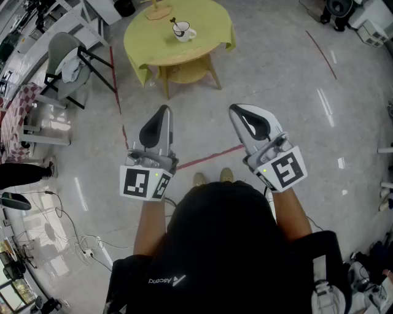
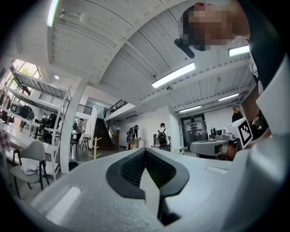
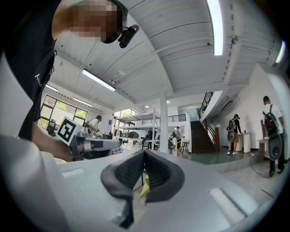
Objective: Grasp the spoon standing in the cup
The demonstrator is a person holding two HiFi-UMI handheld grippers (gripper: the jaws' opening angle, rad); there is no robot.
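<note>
A white cup [image 1: 183,32] with a dark spoon [image 1: 175,24] standing in it sits on a round yellow-green table [image 1: 147,43] far ahead of me in the head view. My left gripper [image 1: 164,110] and right gripper [image 1: 237,111] are held side by side over the floor, well short of the table. Both point toward it. In the left gripper view, the left gripper [image 2: 145,152] has its pads together with nothing between them. In the right gripper view, the right gripper [image 3: 144,154] is likewise shut and empty. The cup is not visible in either gripper view.
A small wooden stand [image 1: 157,10] is at the table's far side. A grey chair [image 1: 64,54] draped with cloth stands left of the table. Red tape lines [image 1: 209,157] cross the glossy floor. Cables [image 1: 73,236] lie at lower left. People [image 2: 162,136] stand far off in the hall.
</note>
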